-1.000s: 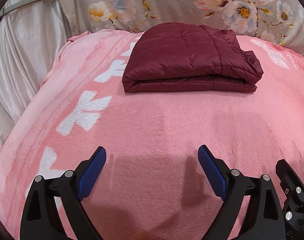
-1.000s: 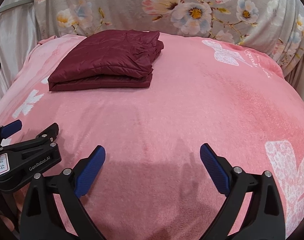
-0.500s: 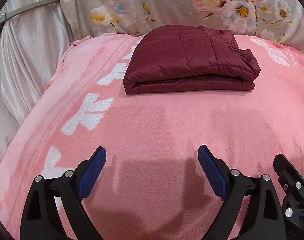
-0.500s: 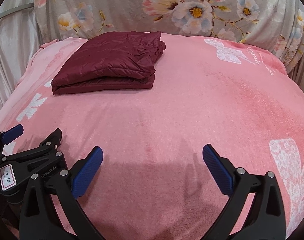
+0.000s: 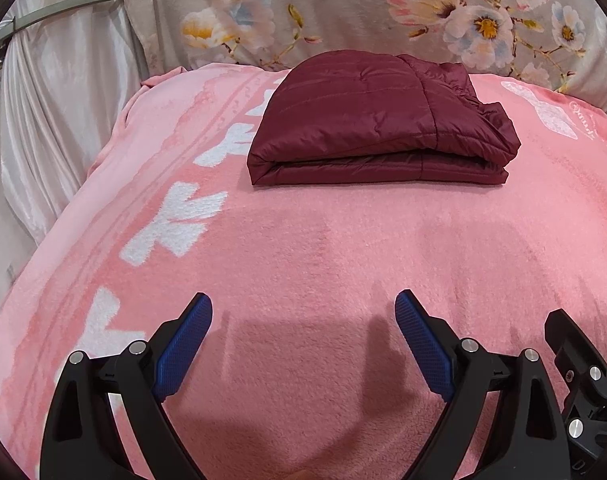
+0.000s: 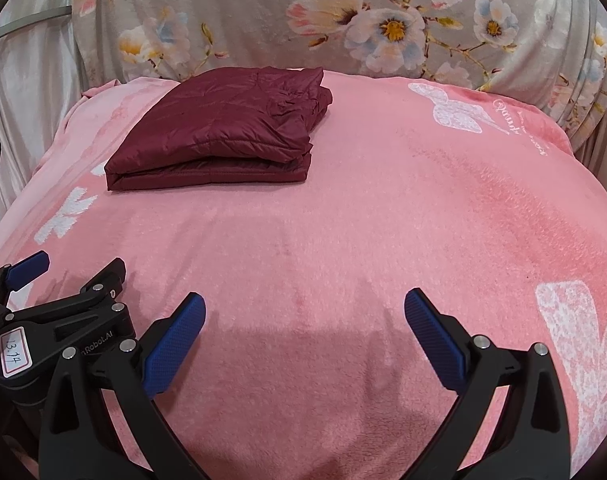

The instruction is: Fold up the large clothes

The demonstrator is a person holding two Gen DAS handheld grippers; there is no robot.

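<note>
Dark maroon quilted puffer jacket (image 5: 379,120) lying folded into compact rectangle at far end of pink fleece blanket (image 5: 323,264), near floral grey fabric (image 5: 343,12) backdrop. Left gripper (image 5: 303,344) hovering over bare blanket, jaws spread wide, holding nothing. Right gripper (image 6: 303,340) doing likewise, wide and empty, well apart from jacket. Fold looking finished, edges roughly aligned, right side slightly bunched. If tidying: approaching low, pinching only top layer at rumpled edge, smoothing outward without dragging stack.
</note>
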